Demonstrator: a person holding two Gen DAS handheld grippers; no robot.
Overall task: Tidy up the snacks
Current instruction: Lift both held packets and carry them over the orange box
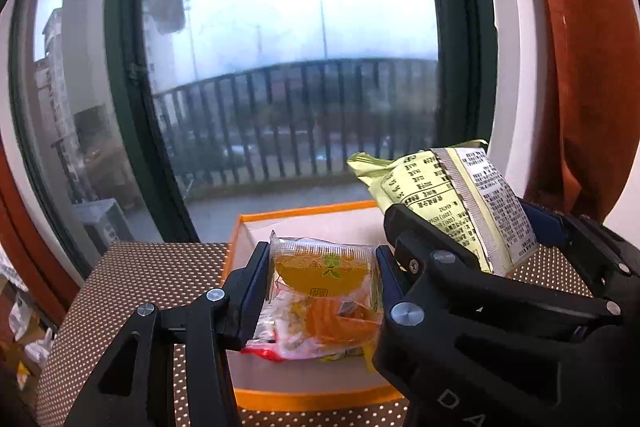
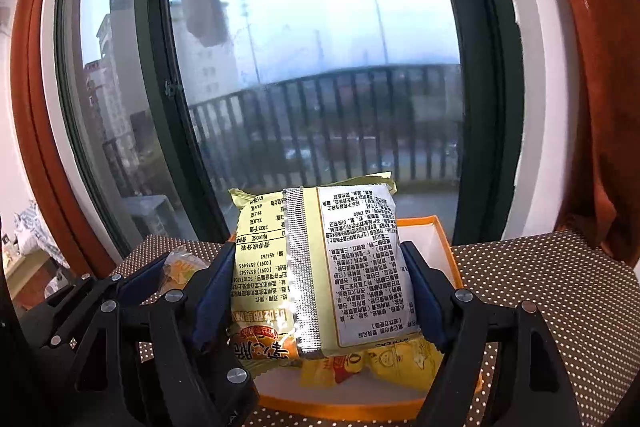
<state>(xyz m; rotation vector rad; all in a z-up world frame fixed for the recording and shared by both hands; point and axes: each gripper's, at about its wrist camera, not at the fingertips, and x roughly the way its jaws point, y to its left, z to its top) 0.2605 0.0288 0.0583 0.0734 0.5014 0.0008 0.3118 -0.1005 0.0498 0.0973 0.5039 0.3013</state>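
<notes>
My left gripper is shut on a small clear packet with an orange slice picture, held above an orange-rimmed white box. More snack packets lie in the box under it. My right gripper is shut on a pale yellow-green snack bag with printed text, its back side facing me, also above the orange-rimmed box. Yellow packets lie in the box below the bag. In the left wrist view the right gripper with the yellow-green bag stands close on the right.
The box rests on a brown table with white dots. Behind it is a large window with a dark green frame and a balcony railing outside. An orange-brown curtain hangs at the right.
</notes>
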